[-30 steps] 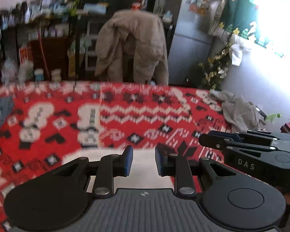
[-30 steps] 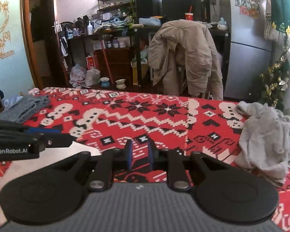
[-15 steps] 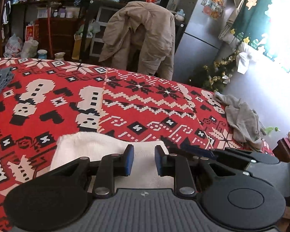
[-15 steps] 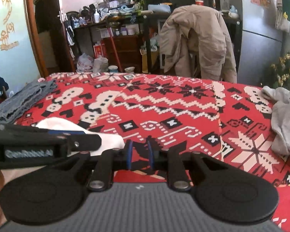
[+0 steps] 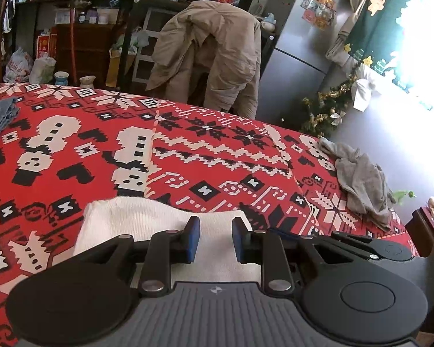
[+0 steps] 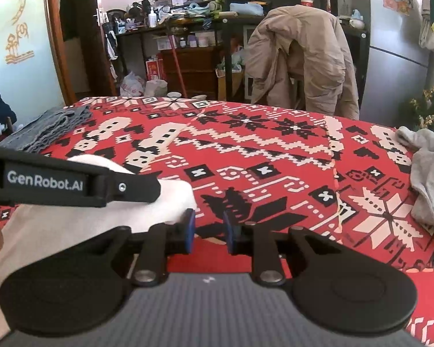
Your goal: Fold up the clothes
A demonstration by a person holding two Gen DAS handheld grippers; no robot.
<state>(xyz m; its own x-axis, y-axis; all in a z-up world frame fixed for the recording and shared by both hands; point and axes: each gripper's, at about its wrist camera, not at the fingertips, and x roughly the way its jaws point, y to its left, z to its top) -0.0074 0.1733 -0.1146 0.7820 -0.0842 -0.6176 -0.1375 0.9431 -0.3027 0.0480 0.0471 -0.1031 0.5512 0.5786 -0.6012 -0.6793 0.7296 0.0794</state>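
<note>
Where the red, black and white patterned cloth (image 5: 217, 156) covers the broad table, the following stand as listed.

Item, white knitted garment (image 5: 147, 225): lies at the near edge of the cloth, directly under and ahead of both tools; its far edge is rounded and doubled-looking, which suits a piece partly folded, though how many layers it holds cannot be told. Its near part is hidden beneath the tool bodies.

Item, left gripper (image 5: 214, 243): blue-padded jaws parted by a moderate gap, white knit showing between them, nothing clamped. It hovers over the garment's right portion, probably placed to take up or press an edge.

Item, right gripper (image 6: 208, 231): jaws parted by a narrower gap, only patterned cloth visible between; empty. It sits just beside the garment's right-hand edge, with the left tool's black arm crossing the view at left.

Item, crumpled grey garment (image 5: 361, 179): heaped near the right edge of the table, well apart from the white piece; looks unfolded.

Item, folded blue-grey ribbed cloth (image 6: 46, 127): flat at the far left edge, well apart; looks folded already.

Item, beige padded jacket (image 6: 301, 57): draped over a chair beyond the far edge, off the working surface.

Open room: the whole middle of the table between the three textiles is bare patterned cloth, giving free travel forward and to either side. Nearest limits are the near table edge and the two tools standing close to each other.
</note>
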